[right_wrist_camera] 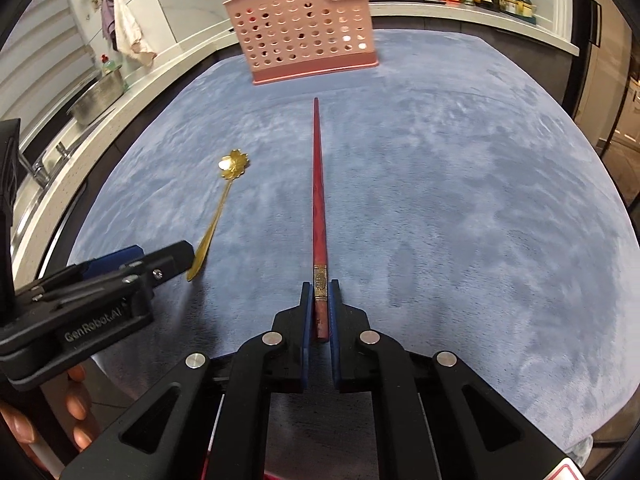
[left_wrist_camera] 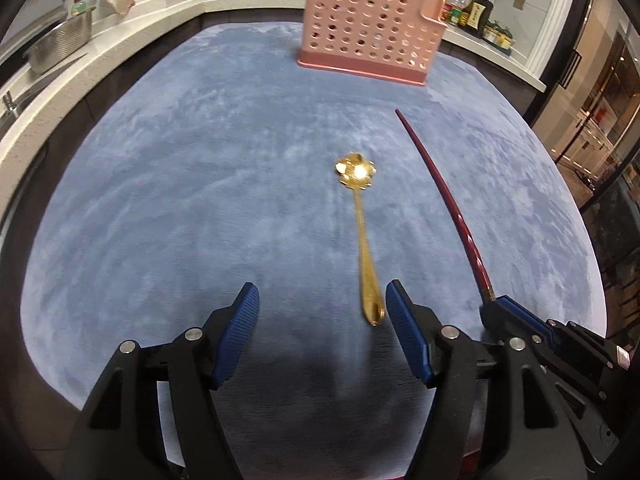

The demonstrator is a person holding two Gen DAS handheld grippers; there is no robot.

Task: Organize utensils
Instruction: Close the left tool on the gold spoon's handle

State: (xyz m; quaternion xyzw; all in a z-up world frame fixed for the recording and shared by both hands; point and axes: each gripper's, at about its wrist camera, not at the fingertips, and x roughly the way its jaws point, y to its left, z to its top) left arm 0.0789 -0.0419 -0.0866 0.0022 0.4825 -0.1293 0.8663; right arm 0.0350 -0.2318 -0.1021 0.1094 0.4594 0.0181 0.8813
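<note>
A gold spoon with a flower-shaped bowl lies on the blue mat; it also shows in the right wrist view. My left gripper is open, its fingers on either side of the spoon's handle end, the right pad close to it. My right gripper is shut on the thick end of a red chopstick, which points toward the pink perforated utensil holder. The chopstick and holder also show in the left wrist view. Red chopsticks stand in the holder.
A kitchen counter curves around the mat, with a metal container at left and sauce bottles at back right. The right gripper shows close beside the left one. A sink tap is at left.
</note>
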